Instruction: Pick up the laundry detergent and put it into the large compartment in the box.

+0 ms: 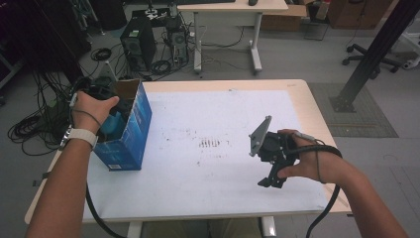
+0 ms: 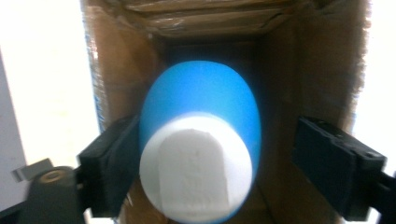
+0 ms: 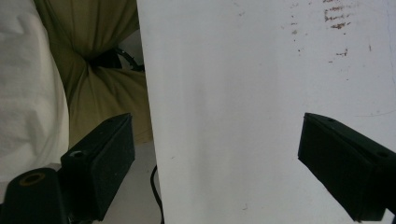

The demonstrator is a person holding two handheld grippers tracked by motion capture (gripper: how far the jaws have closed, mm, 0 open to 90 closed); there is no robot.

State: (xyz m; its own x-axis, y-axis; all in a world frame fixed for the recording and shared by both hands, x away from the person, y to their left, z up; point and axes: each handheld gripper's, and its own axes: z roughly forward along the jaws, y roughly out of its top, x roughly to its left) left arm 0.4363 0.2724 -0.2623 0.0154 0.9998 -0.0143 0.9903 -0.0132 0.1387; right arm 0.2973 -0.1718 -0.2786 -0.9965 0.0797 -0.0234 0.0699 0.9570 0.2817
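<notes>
Reaching into an open blue cardboard box (image 1: 130,130) at the left edge of the table (image 1: 218,198), the person's left hand (image 1: 94,109) holds the left tool (image 2: 205,168) pointed down into the box's mouth. In the left tool view, a blue bottle (image 2: 201,100) with a white cap (image 2: 196,170) stands inside the brown cardboard interior, its cap end towards the camera. The bottle sits between the two black jaws, which stand apart: the left-hand jaw is touching or just beside the bottle's side, while the right-hand jaw is well clear of it, with a gap of cardboard showing between. The tool is open and does not grip the bottle.

From the high view, the box stands upright with its top flap raised, and a patch of the blue bottle shows just below the hand.

On the right side of the table, the person's right hand (image 1: 302,158) holds the right tool (image 1: 271,182) low over the white surface, well apart from the box. A grey three-cornered plate (image 1: 259,135) rises from its top and a black cable (image 1: 324,208) trails off past the table's near edge. In the right tool view, its jaws stand wide open with nothing between them, above the table's white top near its edge, beside the person's olive trousers (image 3: 102,60).
</notes>
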